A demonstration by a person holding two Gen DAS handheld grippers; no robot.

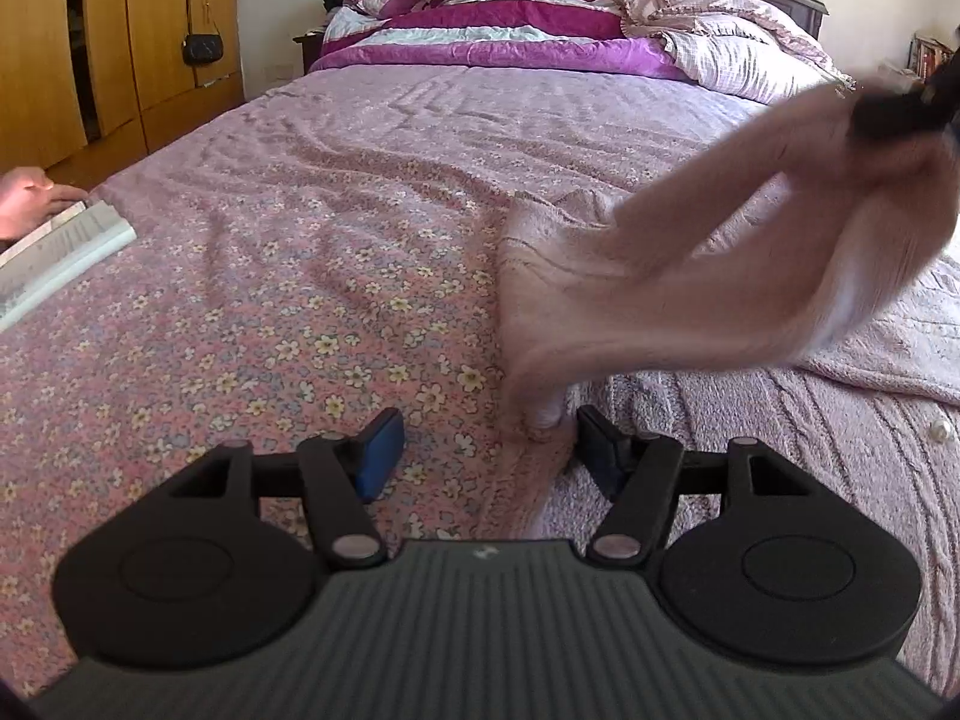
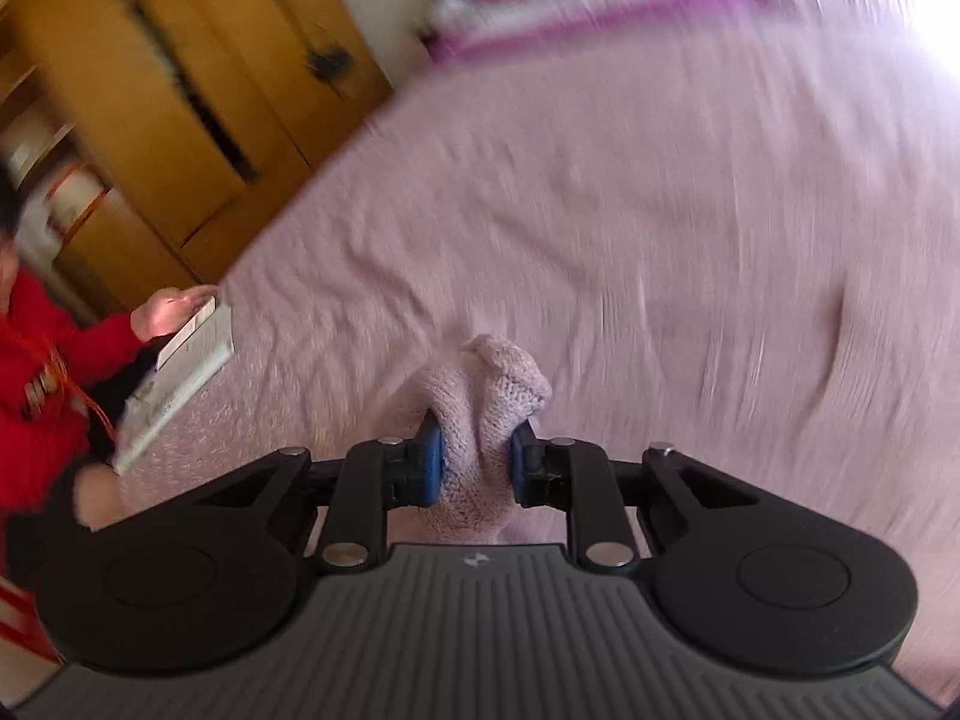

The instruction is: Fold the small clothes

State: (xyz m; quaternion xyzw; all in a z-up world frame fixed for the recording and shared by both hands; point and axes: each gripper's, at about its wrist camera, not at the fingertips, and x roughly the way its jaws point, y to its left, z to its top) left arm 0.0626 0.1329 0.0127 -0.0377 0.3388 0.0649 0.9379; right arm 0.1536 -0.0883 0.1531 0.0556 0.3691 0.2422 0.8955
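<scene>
A pale pink knitted cardigan (image 1: 750, 384) lies on the floral bedsheet (image 1: 270, 300) at the right. One part of it, a sleeve (image 1: 690, 228), is lifted and blurred, held up at the upper right by my right gripper (image 1: 900, 108). In the right wrist view my right gripper (image 2: 477, 462) is shut on a bunch of the pink knit (image 2: 486, 396). My left gripper (image 1: 489, 450) is open low over the sheet, with the cardigan's edge between its blue pads (image 1: 378, 456); whether they touch the knit I cannot tell.
A person in red (image 2: 42, 372) holds an open book (image 1: 54, 252) at the bed's left edge. A heap of purple and pink quilts (image 1: 510, 24) lies at the head. Wooden wardrobes (image 1: 102, 42) stand to the left.
</scene>
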